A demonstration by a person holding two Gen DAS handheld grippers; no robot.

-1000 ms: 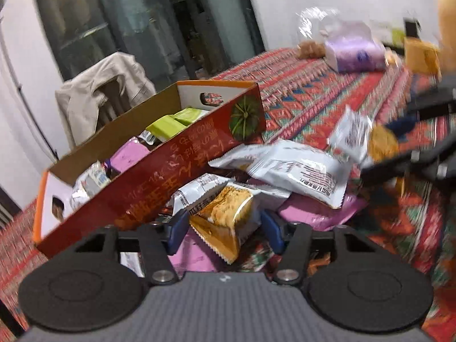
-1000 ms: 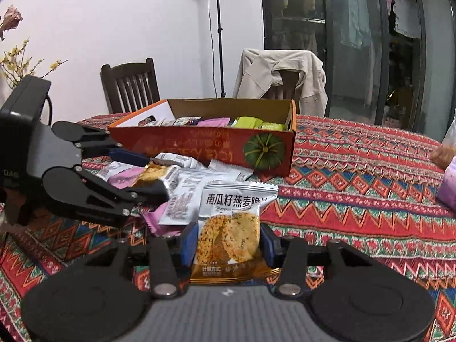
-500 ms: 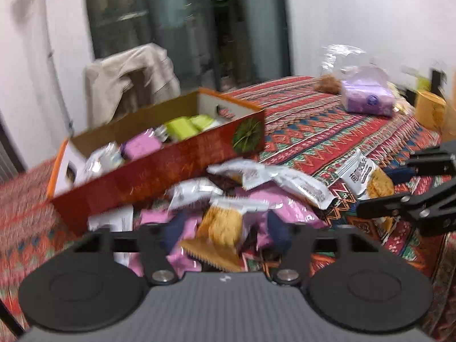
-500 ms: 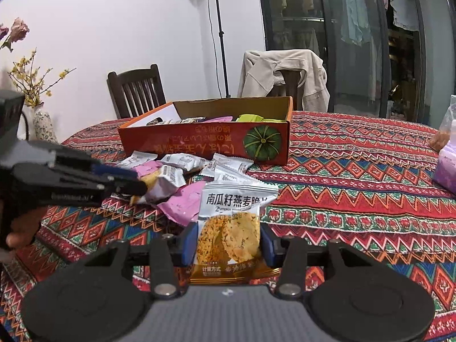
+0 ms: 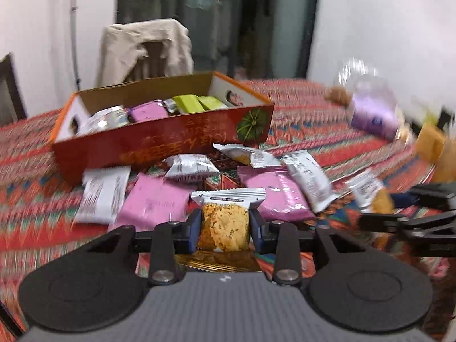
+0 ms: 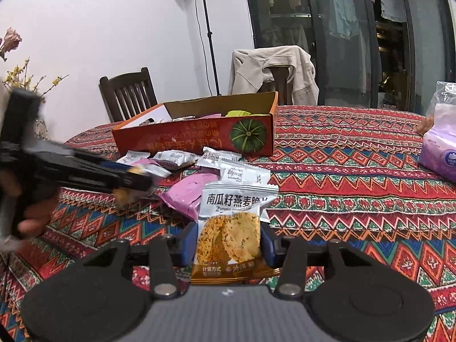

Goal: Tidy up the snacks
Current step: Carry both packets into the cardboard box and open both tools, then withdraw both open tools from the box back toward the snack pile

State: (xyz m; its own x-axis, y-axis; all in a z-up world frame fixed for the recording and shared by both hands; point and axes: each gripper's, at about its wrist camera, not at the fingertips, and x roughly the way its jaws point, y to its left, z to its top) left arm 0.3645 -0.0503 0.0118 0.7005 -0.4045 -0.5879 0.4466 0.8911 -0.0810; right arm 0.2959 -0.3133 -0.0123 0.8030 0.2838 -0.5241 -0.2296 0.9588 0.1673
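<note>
An open orange cardboard box (image 5: 159, 142) with a pumpkin print holds several snack packets; it also shows in the right wrist view (image 6: 199, 136). Loose white and pink packets (image 5: 279, 196) lie on the tablecloth in front of it. My left gripper (image 5: 225, 225) is shut on a white-and-orange cracker packet (image 5: 226, 222), held above the pile. My right gripper (image 6: 229, 242) is shut on a similar cracker packet (image 6: 230, 228). Each gripper shows in the other's view, the right gripper (image 5: 399, 211) at right, the left gripper (image 6: 125, 182) at left.
A patterned red tablecloth (image 6: 356, 188) covers the table. A purple tissue pack (image 6: 439, 151) lies at the right. A wooden chair (image 6: 128, 97) and a chair with a beige jacket (image 6: 273, 68) stand behind the table. A flower vase (image 6: 17, 85) is at the far left.
My left gripper has lifted its cracker packet up off the pile and pulled back from the box. My right gripper has drawn back and up with its packet.
</note>
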